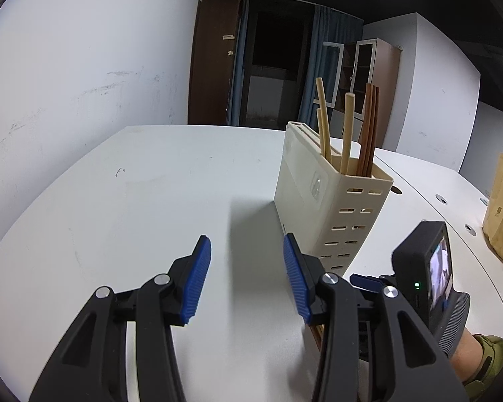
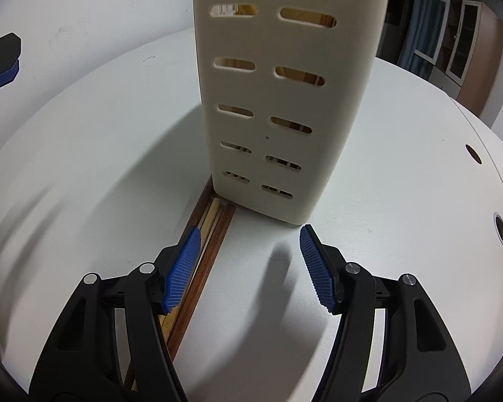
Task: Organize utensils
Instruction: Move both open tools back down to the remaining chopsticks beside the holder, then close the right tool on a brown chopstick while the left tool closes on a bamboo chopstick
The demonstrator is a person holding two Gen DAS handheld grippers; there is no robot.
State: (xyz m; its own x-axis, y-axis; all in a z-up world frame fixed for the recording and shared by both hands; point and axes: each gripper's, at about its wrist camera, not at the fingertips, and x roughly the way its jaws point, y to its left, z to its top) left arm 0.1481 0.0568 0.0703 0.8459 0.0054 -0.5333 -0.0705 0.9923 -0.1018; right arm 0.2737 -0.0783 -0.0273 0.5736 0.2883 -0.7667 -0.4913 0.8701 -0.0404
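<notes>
While the cream slotted holder stands upright on the white table with pale and dark sticks already poking from its top, a small bundle of loose chopsticks lies flat on the table at the holder's foot. Their long axis runs from the holder's base back toward the right gripper, passing under that gripper's left finger and on beneath its body, so they sit off to the left of the gap between the jaws, not inside it. The right gripper is spread wide and holds nothing; it is plainly the nearer tool, low over the sticks. The left gripper is likewise spread and empty, pointing at bare table just left of the holder, with the chopsticks only glimpsed behind its right finger. Judging from this, the next move needs a small sideways shift of the right gripper to straddle the bundle across its length.
</notes>
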